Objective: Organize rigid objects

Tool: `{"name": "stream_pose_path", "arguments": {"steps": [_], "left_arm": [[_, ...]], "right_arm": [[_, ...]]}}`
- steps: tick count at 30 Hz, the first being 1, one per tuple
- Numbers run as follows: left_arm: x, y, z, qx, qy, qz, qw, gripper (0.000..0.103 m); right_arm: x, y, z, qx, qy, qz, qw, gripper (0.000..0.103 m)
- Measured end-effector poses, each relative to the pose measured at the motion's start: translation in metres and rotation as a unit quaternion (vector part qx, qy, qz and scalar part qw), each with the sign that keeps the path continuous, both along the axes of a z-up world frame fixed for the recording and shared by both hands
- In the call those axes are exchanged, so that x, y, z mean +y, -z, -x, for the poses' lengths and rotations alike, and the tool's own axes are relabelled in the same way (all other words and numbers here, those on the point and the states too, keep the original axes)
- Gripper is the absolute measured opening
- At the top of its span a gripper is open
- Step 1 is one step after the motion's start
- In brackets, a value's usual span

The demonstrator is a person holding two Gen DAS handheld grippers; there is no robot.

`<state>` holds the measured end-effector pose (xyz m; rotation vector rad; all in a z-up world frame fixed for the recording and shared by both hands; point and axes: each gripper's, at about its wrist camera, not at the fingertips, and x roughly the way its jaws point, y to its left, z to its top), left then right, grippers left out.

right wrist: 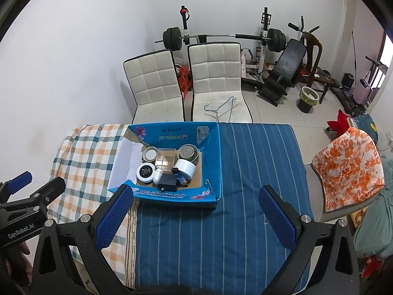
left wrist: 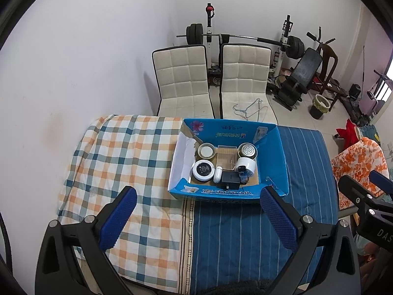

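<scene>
on the worktop, draped with a plaid cloth (left wrist: 118, 157) on one side and a blue striped cloth (left wrist: 245, 233) on the other, we see a blue cardboard box (left wrist: 277, 152) sitting across the seam between the two, at the far edge. we hold both tools back from it, above the near part of the cloths. our left gripper (left wrist: 199, 218) has its fingers spread wide with nothing between them, and our right gripper (right wrist: 196, 215) is the same, spread and empty.

every rigid object we can find lies inside the box: a round tin with a white lid (left wrist: 206, 151) and a metal tin with a perforated top (left wrist: 247, 150) at the back, a clear plastic case (left wrist: 226, 157) between them, a white jar with a black lid (left wrist: 203, 170) at the front left, a small white capsule-shaped case (left wrist: 217, 175) just beside it, a black charger block (left wrist: 230, 180) at the front, and a white roll of tape (left wrist: 246, 165) touching a small blue item we cannot identify. the cloths around the box carry no loose pieces.

we judge the gathering done or nearly so. what may be left is tidying the front cluster, where charger, capsule and tape crowd together, though nothing shows that this is required.
</scene>
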<state>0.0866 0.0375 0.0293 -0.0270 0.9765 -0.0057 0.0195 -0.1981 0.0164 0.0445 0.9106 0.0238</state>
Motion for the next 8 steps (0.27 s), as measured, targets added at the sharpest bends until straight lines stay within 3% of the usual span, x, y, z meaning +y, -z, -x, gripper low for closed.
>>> {"name": "stream_pose_path", "arguments": {"steps": [8], "left_arm": [[0.0001, 0.0000, -0.0017, 0.000, 0.001, 0.001, 1.0000, 0.103]], "right_arm": [[-0.0019, -0.0010, 0.0004, -0.001, 0.001, 0.001, 1.000, 0.103]]}}
